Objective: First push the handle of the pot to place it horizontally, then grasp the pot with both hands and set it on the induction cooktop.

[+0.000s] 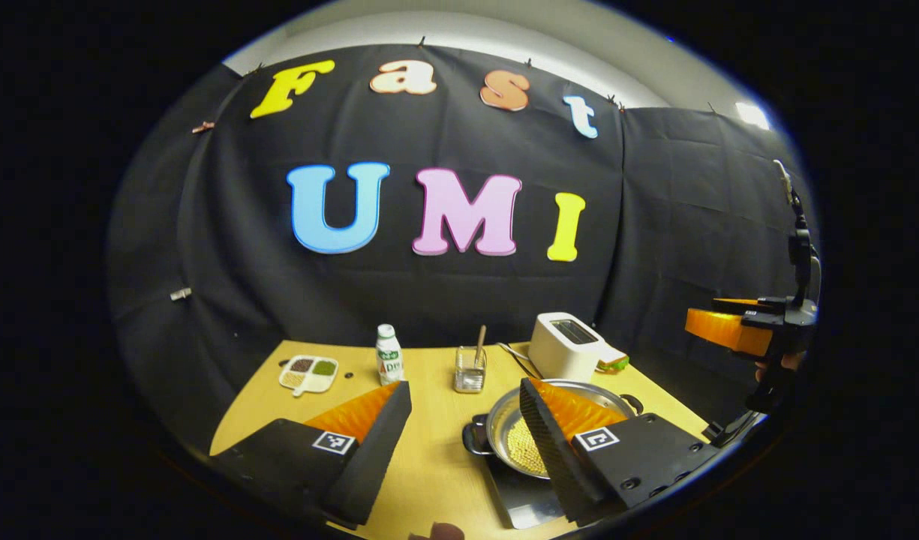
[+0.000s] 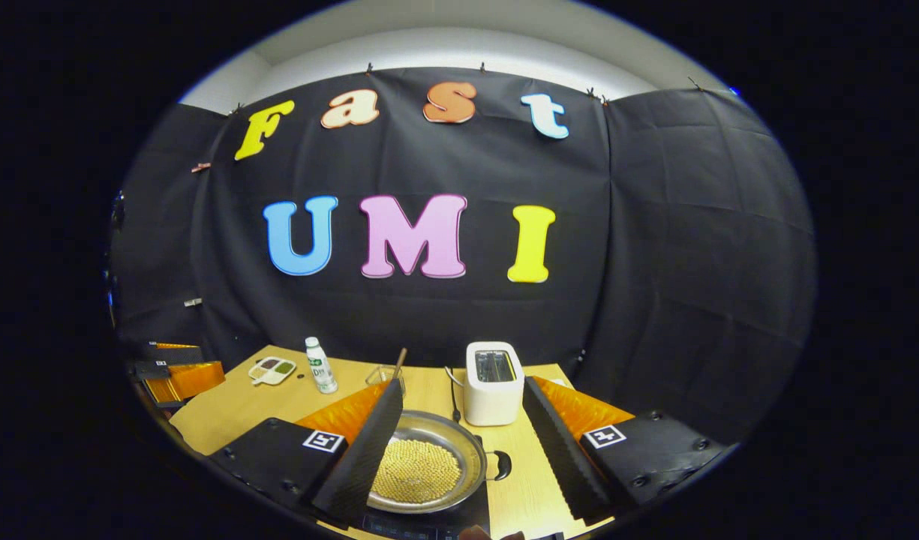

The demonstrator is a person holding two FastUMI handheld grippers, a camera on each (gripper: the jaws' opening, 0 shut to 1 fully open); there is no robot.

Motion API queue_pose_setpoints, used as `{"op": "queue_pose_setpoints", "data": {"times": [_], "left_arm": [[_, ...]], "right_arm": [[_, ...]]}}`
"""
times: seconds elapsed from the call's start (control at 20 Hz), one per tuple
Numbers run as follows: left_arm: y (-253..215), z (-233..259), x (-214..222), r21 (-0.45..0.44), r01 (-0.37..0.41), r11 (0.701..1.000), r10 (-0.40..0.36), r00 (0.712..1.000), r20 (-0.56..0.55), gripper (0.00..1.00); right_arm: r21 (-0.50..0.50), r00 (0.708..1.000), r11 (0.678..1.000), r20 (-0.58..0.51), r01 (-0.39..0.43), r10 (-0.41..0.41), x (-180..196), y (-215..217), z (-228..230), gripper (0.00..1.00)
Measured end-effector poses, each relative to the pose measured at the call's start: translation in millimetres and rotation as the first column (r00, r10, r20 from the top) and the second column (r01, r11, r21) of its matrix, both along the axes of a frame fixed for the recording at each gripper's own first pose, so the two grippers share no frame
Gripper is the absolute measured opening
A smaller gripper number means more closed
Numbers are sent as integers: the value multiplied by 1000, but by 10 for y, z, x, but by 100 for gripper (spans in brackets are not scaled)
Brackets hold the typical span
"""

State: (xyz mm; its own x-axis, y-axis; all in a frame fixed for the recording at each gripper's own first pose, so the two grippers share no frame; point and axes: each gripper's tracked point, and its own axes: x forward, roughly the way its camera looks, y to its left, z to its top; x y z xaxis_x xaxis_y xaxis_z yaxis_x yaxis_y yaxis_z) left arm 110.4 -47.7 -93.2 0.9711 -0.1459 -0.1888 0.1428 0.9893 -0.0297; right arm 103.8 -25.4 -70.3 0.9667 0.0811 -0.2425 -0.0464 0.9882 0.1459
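The pot (image 2: 425, 469) is already sitting on the induction cooktop (image 1: 523, 499), handles (image 2: 502, 465) lying sideways. You're holding both grippers' jaws released above the desk (image 1: 429, 457); be backing them away without bumping it.

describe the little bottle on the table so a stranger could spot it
On the light wooden table, look along the back edge by the black cloth wall. The small white plastic bottle stands upright between the divided sample dish and the clear glass container, the only capped thing there.

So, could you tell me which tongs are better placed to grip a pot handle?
Right, probably: the black handle of the round steel pot sits between the open right tongs.
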Motion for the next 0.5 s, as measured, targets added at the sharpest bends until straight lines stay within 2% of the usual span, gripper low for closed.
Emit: {"op": "queue_pose_setpoints", "data": {"times": [0.1, 0.2, 0.4, 0.45, 0.5], "left_arm": [[46, 256, -112, 0, -6, 1000, 6, 997, 79, 91], [116, 470, -231, -37, -24, 999, 29, 990, 134, 91], [413, 780, -479, -89, -92, 992, 109, 972, 207, 90], [471, 841, -539, -94, -104, 990, 123, 967, 225, 90], [537, 943, -626, -98, -114, 989, 136, 959, 250, 96]], "right_arm": [[18, 998, 1000, 55, 6, -7, -82, 52, 270, 99], [21, 992, 1000, 127, 14, -17, -163, 74, 540, 99], [-30, 962, 999, 271, 35, -26, -355, 73, 992, 99], [-36, 958, 999, 285, 36, -24, -408, 83, 1040, 94], [-29, 957, 999, 288, 35, -25, -464, 112, 1066, 99]]}}
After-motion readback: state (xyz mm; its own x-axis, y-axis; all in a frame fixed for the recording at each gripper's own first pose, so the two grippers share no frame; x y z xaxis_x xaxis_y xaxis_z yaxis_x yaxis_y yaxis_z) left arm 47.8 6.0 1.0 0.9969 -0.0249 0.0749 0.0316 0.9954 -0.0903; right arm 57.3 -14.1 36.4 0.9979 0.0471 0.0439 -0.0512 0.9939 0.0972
